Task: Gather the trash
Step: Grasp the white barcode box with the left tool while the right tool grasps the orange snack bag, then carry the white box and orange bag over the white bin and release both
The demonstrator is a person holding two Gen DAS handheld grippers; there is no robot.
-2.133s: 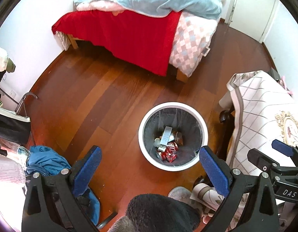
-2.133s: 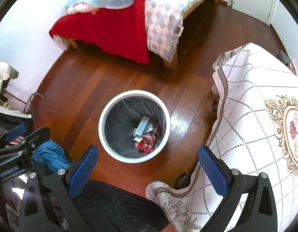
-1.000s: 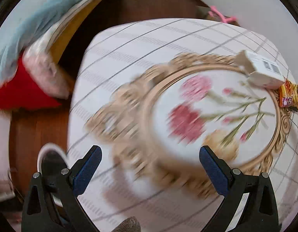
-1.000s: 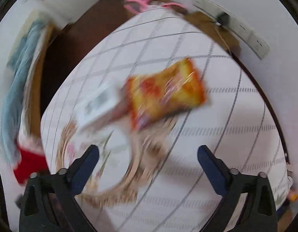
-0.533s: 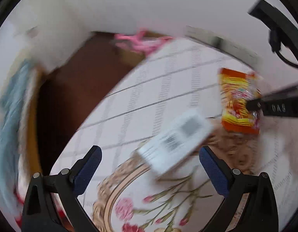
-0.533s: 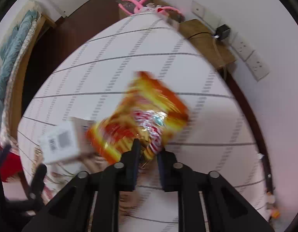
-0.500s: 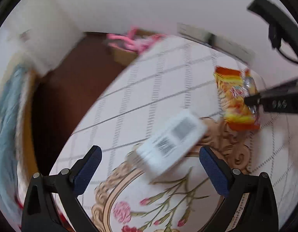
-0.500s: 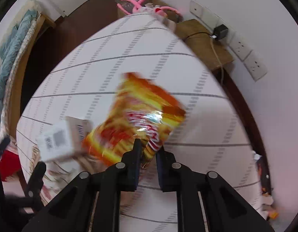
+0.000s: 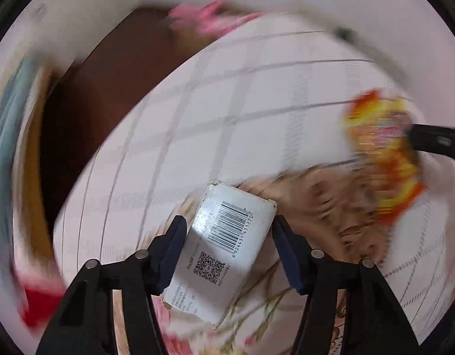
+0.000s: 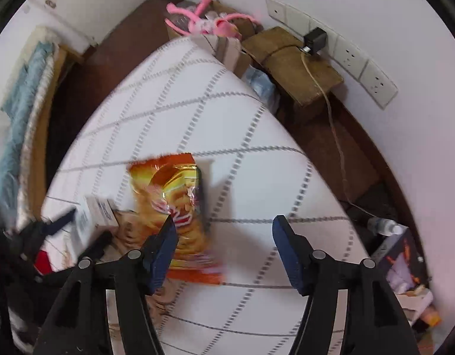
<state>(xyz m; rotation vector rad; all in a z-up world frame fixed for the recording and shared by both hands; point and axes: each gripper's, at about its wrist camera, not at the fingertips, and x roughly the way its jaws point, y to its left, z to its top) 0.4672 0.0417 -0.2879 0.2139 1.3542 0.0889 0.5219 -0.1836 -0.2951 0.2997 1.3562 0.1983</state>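
A white carton with a barcode (image 9: pixel 224 248) lies on the checked tablecloth (image 9: pixel 227 136). My left gripper (image 9: pixel 228 251) is closed around it, a blue pad at each side. An orange snack bag (image 10: pixel 174 207) lies on the cloth (image 10: pixel 257 177) in the right wrist view. My right gripper (image 10: pixel 223 245) is open; its left pad lies over the bag's edge and most of the bag sits to the left of the gap. The bag shows blurred at the right of the left wrist view (image 9: pixel 384 159). The carton shows at the left of the right wrist view (image 10: pixel 94 213).
A wooden side stand (image 10: pixel 295 62) with a cable and a wall socket strip (image 10: pixel 345 53) stand behind the table. Pink hangers (image 10: pixel 203 20) lie on a box at the back. A bed (image 10: pixel 23 103) is at the left. Clutter (image 10: pixel 404 266) sits on the floor at the right.
My left gripper has moved onto the white carton and narrowed around it. My right gripper, shut on the bag half a second ago, now stands open with the bag mostly to its left.
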